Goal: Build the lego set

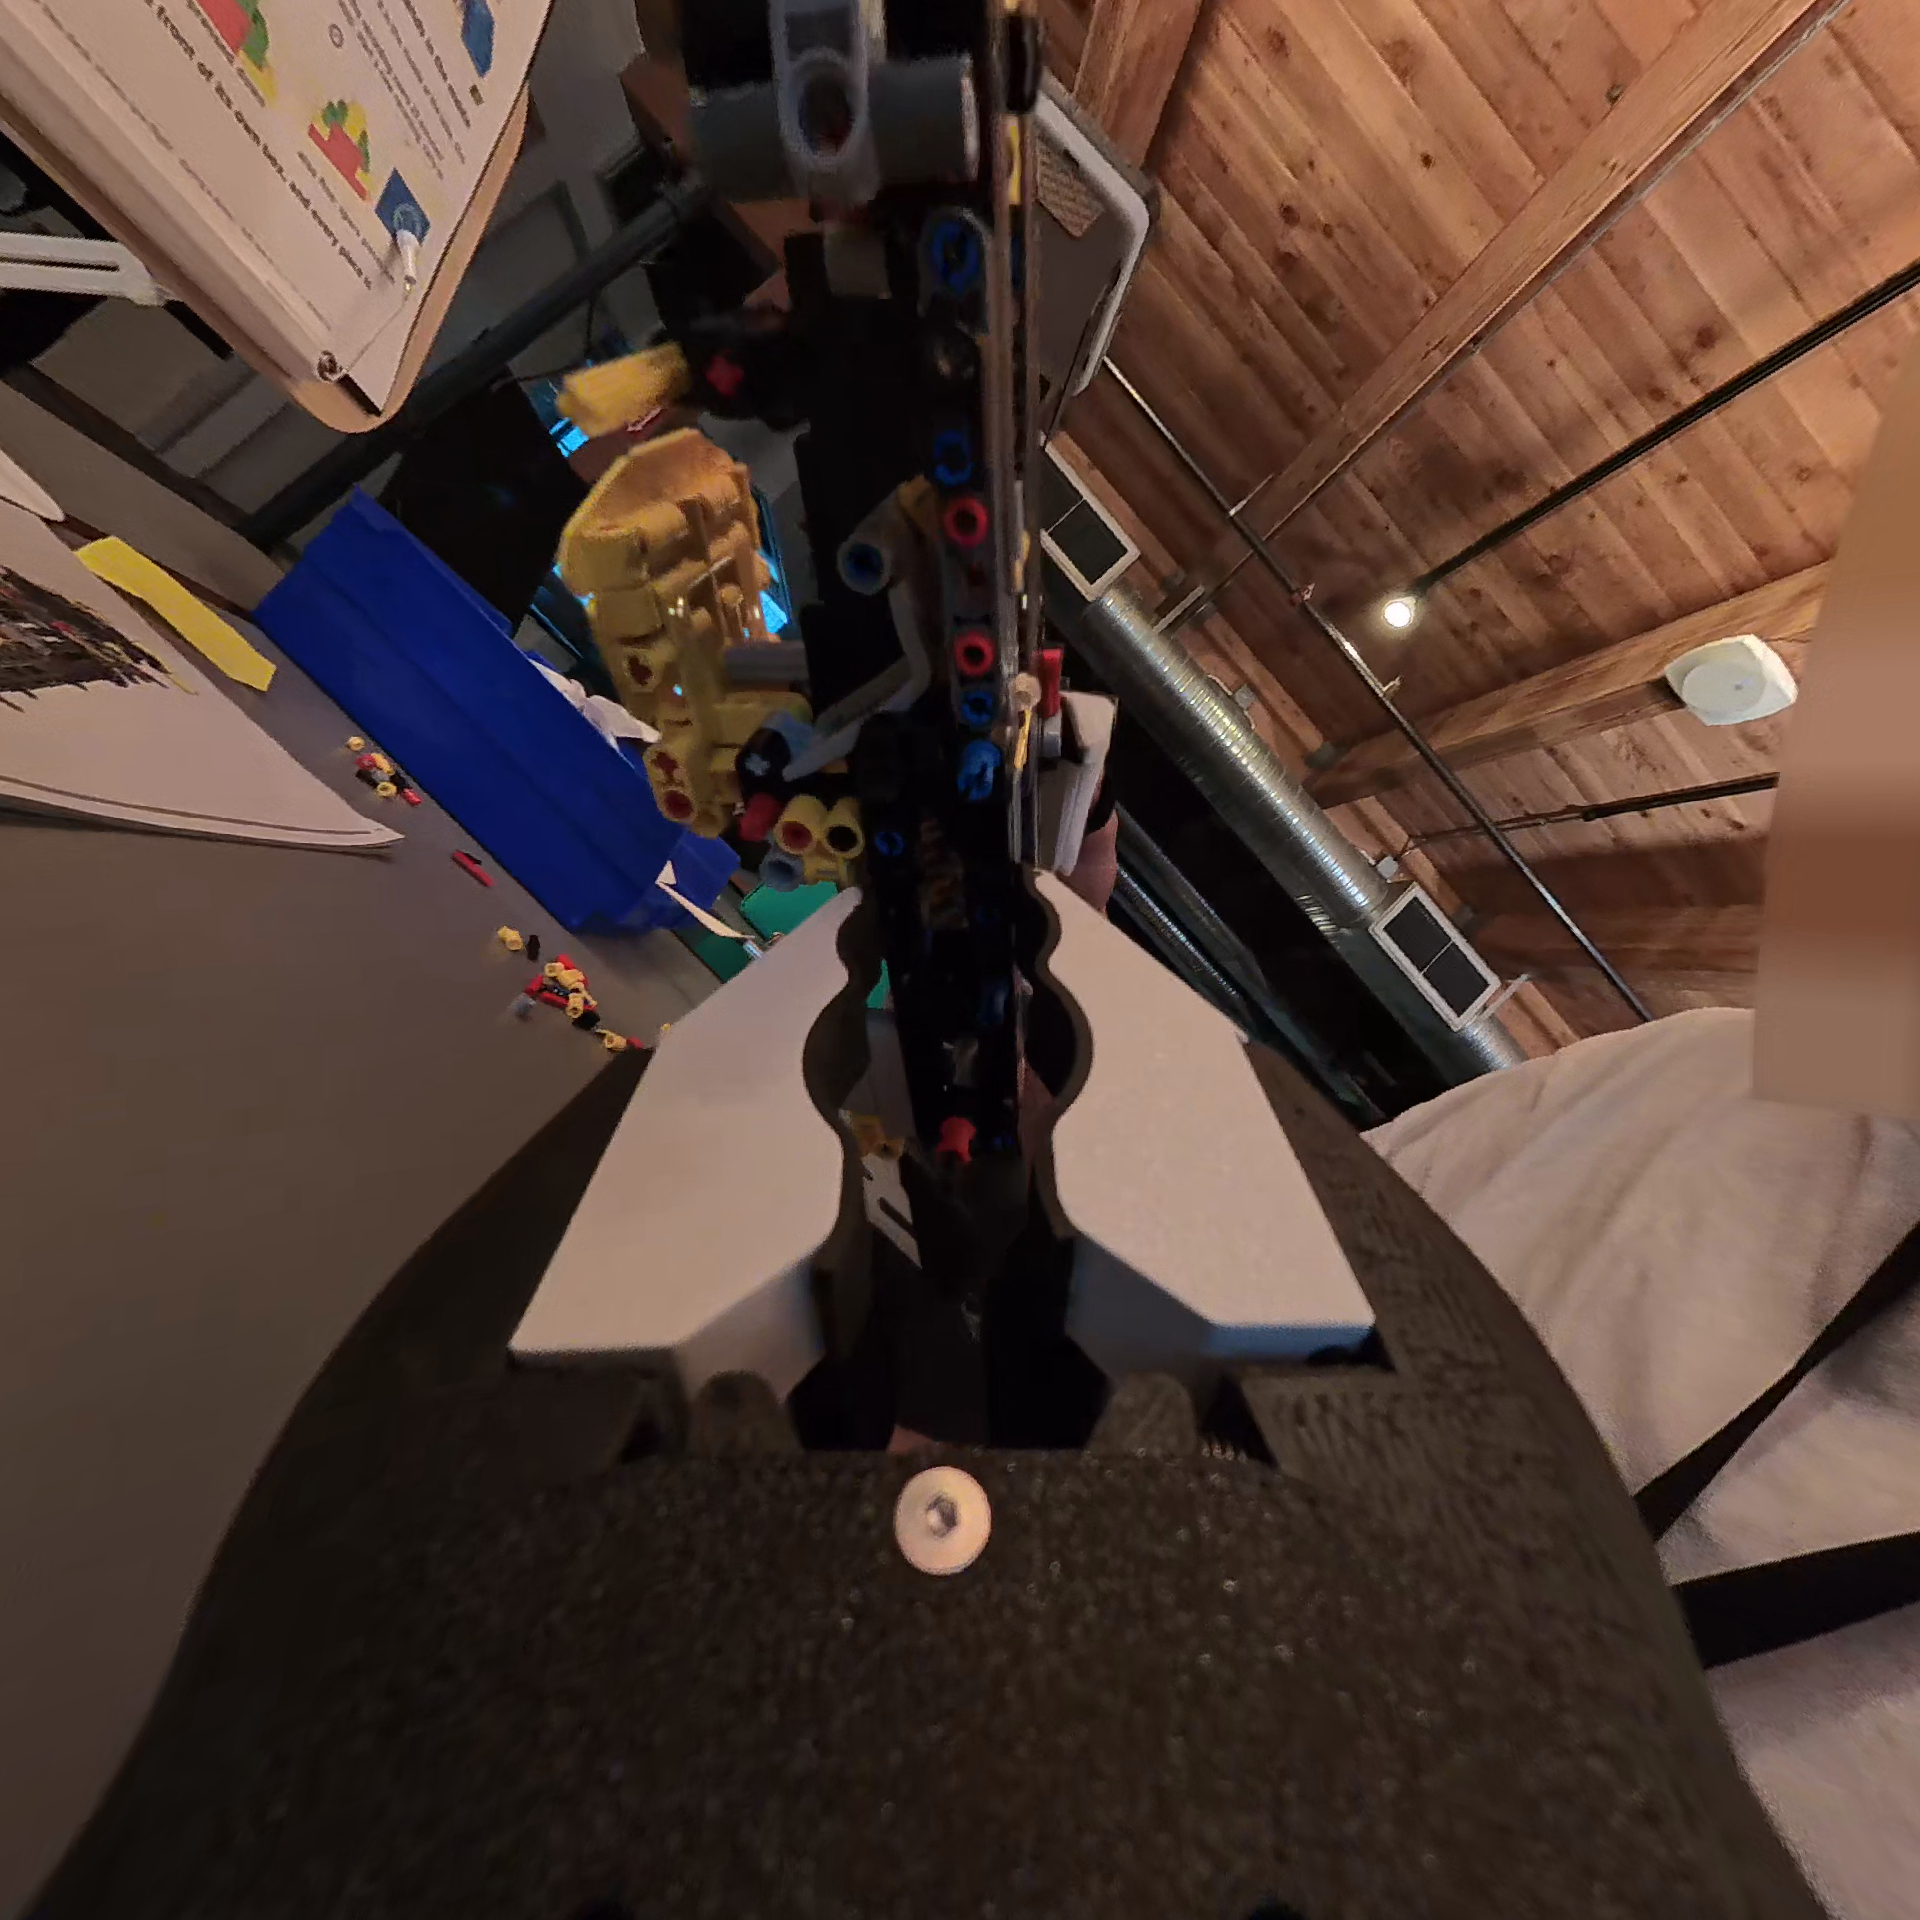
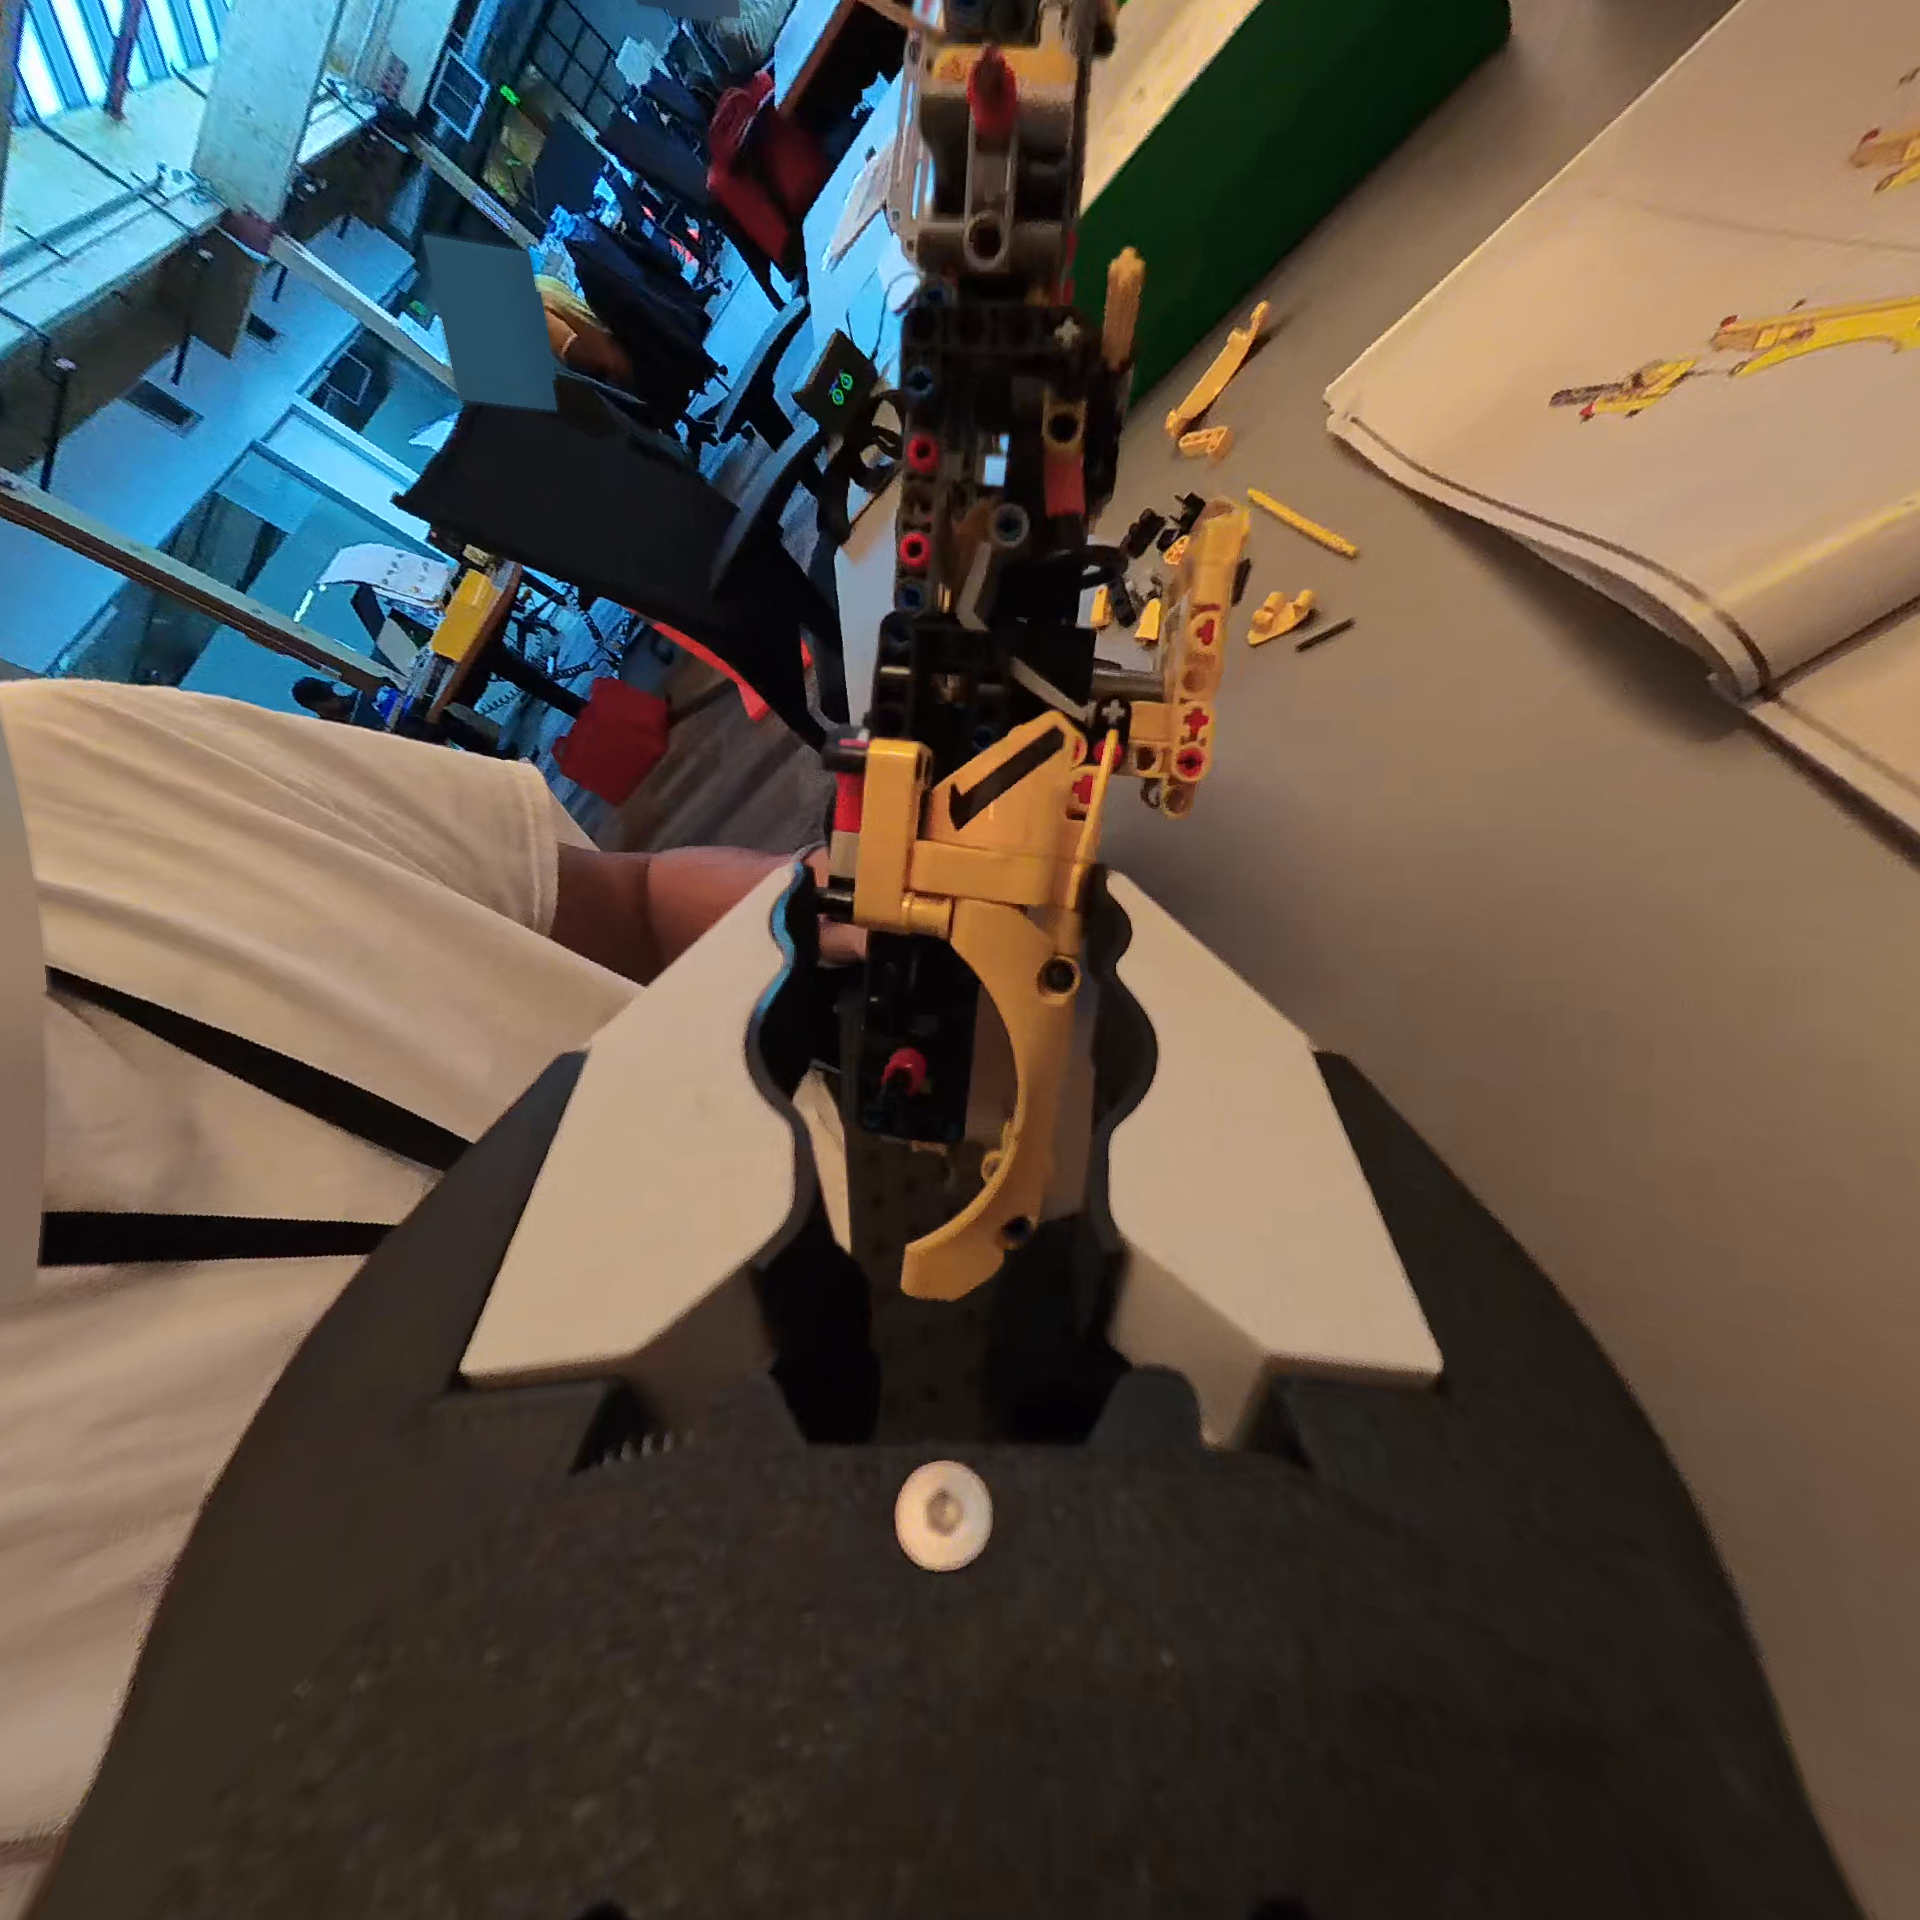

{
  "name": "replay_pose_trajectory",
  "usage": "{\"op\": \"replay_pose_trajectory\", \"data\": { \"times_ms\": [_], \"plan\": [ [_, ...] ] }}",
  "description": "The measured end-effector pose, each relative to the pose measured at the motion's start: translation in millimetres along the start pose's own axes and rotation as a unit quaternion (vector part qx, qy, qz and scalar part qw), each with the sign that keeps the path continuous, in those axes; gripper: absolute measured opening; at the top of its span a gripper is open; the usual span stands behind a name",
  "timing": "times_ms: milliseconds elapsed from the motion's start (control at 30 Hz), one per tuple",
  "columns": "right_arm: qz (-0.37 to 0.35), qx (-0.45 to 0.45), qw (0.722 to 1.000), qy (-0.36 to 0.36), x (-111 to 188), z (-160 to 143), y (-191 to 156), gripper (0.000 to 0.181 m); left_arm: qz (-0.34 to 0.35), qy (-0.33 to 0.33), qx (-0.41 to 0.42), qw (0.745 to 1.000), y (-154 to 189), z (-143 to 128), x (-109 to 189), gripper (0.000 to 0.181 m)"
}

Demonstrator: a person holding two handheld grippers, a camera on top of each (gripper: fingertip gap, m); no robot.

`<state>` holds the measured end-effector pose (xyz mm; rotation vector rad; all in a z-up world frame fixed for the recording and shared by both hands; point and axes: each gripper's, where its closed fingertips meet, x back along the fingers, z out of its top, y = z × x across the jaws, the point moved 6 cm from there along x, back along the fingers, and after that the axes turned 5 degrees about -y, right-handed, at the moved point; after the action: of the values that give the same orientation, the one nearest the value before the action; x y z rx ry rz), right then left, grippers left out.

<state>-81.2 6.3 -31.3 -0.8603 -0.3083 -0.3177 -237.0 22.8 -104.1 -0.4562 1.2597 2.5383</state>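
A long black lego model (image 1: 961, 644) with blue and red pins and yellow side parts is held in the air between both grippers. My left gripper (image 1: 951, 914) is shut on one end of its black frame. My right gripper (image 2: 945, 904) is shut on the other end, around the yellow curved fender panel (image 2: 997, 1049) and the black frame (image 2: 914, 1029). In the left wrist view the other gripper's grey finger (image 1: 1075, 790) shows beside the model. A yellow sub-assembly (image 1: 681, 613) hangs off the model's left side.
Loose small lego pieces (image 1: 561, 987) lie on the grey table (image 1: 208, 1039). A blue bin (image 1: 468, 707) and instruction booklet (image 1: 94, 686) sit behind. More yellow pieces (image 2: 1226, 384), an open booklet (image 2: 1662, 416) and a green box (image 2: 1268, 156) show in the right wrist view. A person's white shirt (image 2: 208, 935) is close. Tip to tip, the grippers are about 6 cm apart.
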Motion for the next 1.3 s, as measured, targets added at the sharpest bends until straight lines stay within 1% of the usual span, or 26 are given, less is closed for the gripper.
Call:
{"op": "replay_pose_trajectory", "data": {
  "times_ms": [67,133,233,267,300,400,433,500,567,600,667,700,733,767,833,867,900,967,1000,1067,1133,1167,1200,1300],
  "plan": [
    [-0.005,-0.005,1.0,0.01,0,1,2,0.05,0.003,0.002,0.005,1.0,-2,-2,-1,0.025],
    [-0.011,-0.002,1.0,0.005,0,-2,3,0.049,0.008,-0.005,0.008,1.0,-3,-4,-2,0.025],
    [-0.004,-0.004,1.0,0.014,0,-3,3,0.049,0.009,-0.005,0.001,1.0,-2,-4,-2,0.025],
    [-0.004,-0.005,1.0,0.007,0,-4,4,0.049,0.009,-0.007,0.001,1.0,-2,-5,-2,0.025],
    [0.0,-0.007,1.0,0.006,1,-4,4,0.049,0.008,-0.009,0.001,1.0,-2,-5,-2,0.025],
    [0.052,-0.038,0.998,0.016,2,-6,6,0.05,0.002,-0.01,-0.009,1.0,1,-4,-3,0.025],
    [0.06,-0.037,0.997,0.019,2,-6,7,0.05,0.002,-0.01,-0.01,1.0,1,-4,-3,0.025],
    [0.066,-0.023,0.997,0.034,1,-5,6,0.051,-0.005,0.001,-0.011,1.0,3,0,-2,0.024],
    [0.057,0.0,0.997,0.048,0,-1,1,0.052,-0.018,0.012,-0.004,1.0,3,3,-1,0.024],
    [0.043,0.009,0.998,0.05,0,0,-1,0.053,-0.021,0.015,0.002,1.0,3,3,-1,0.024],
    [-0.01,0.042,0.997,0.07,7,7,-5,0.071,-0.019,0.022,0.017,0.999,0,4,1,0.024],
    [-0.046,0.066,0.993,0.088,13,12,-9,0.078,-0.011,0.027,0.02,0.999,-2,4,2,0.024],
    [-0.095,0.103,0.985,0.102,16,15,-16,0.081,-0.004,0.032,0.023,0.999,-4,5,4,0.024],
    [-0.154,0.148,0.971,0.108,16,16,-23,0.081,0.001,0.04,0.025,0.999,-5,6,5,0.025],
    [-0.282,0.216,0.931,0.083,4,11,-27,0.086,0.004,0.056,0.031,0.998,-7,7,6,0.025],
    [-0.34,0.228,0.91,0.068,-4,7,-25,0.093,0.006,0.064,0.033,0.997,-7,8,7,0.025],
    [-0.378,0.232,0.895,0.055,-12,4,-23,0.096,0.01,0.069,0.033,0.997,-8,8,8,0.025],
    [-0.415,0.241,0.876,0.057,-21,3,-23,0.091,0.017,0.073,0.035,0.997,-9,8,9,0.025],
    [-0.427,0.247,0.868,0.062,-23,4,-23,0.086,0.018,0.073,0.035,0.997,-9,7,9,0.025],
    [-0.447,0.258,0.856,0.041,-30,2,-20,0.077,0.02,0.074,0.031,0.997,-8,7,9,0.024],
    [-0.473,0.278,0.836,0.024,-36,1,-20,0.07,0.029,0.076,0.02,0.996,-7,7,8,0.024],
    [-0.487,0.285,0.825,0.019,-37,1,-21,0.064,0.032,0.079,0.017,0.996,-7,7,9,0.024],
    [-0.499,0.292,0.816,0.02,-37,2,-22,0.062,0.033,0.081,0.014,0.996,-6,8,9,0.024],
    [-0.513,0.303,0.803,0.027,-40,4,-26,0.053,0.044,0.083,-0.003,0.996,-4,8,9,0.024]
  ]
}}
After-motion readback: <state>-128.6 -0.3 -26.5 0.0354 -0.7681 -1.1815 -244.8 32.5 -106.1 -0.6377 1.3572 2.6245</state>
